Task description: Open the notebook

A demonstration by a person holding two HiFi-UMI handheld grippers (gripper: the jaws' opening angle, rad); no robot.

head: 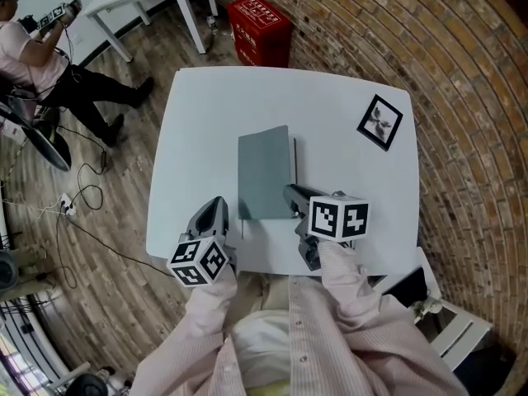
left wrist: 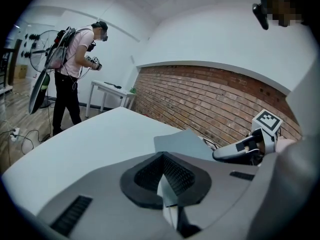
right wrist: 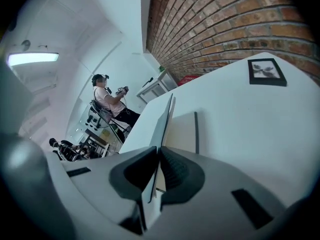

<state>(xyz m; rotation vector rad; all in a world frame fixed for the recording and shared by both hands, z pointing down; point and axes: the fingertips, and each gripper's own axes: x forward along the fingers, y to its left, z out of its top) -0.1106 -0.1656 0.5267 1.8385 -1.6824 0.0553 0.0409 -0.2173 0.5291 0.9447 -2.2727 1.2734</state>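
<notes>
- Pinching the near edge of the grey cover [right wrist: 162, 116] between narrowed right fingers [right wrist: 180, 176], lifted off the pages.
- Resting with left fingers [left wrist: 147, 176] drawn together, apparently empty, just beside the notebook [head: 266, 172] lying mid-way on the white counter [head: 330, 110].
- Best to swing wide about the spine, keeping the pinch firm.

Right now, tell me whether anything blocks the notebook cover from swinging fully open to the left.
Only the left tongs, by the notebook's near left corner, lie where the cover would probably land. Nothing else shows on that side of the table. The right tongs pinch the cover's free edge.
</notes>
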